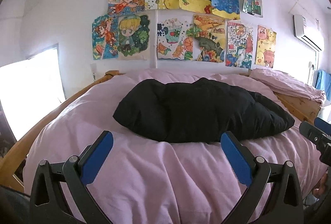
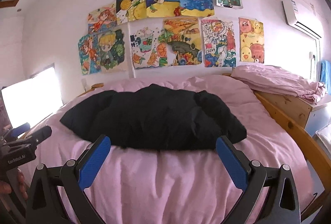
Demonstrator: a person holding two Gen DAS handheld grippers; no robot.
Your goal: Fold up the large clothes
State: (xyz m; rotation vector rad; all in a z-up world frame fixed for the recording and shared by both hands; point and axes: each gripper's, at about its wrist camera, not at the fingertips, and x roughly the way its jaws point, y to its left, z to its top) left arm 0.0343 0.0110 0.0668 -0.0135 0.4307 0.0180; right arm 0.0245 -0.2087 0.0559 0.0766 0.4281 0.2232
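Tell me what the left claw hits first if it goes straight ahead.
Probably the near edge of the black garment: the open left claw points at it over the pink bedcover. Depth is unclear.

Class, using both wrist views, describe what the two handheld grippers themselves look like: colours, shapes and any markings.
The left gripper and the right gripper match: black angular linkage arms with silver pivot pins and triangular cut-outs, each carrying two flat fingers faced with textured blue pads. In the right wrist view, the left gripper's black body bears white "GenRobot.AI" lettering. No cables or sleeves are visible.
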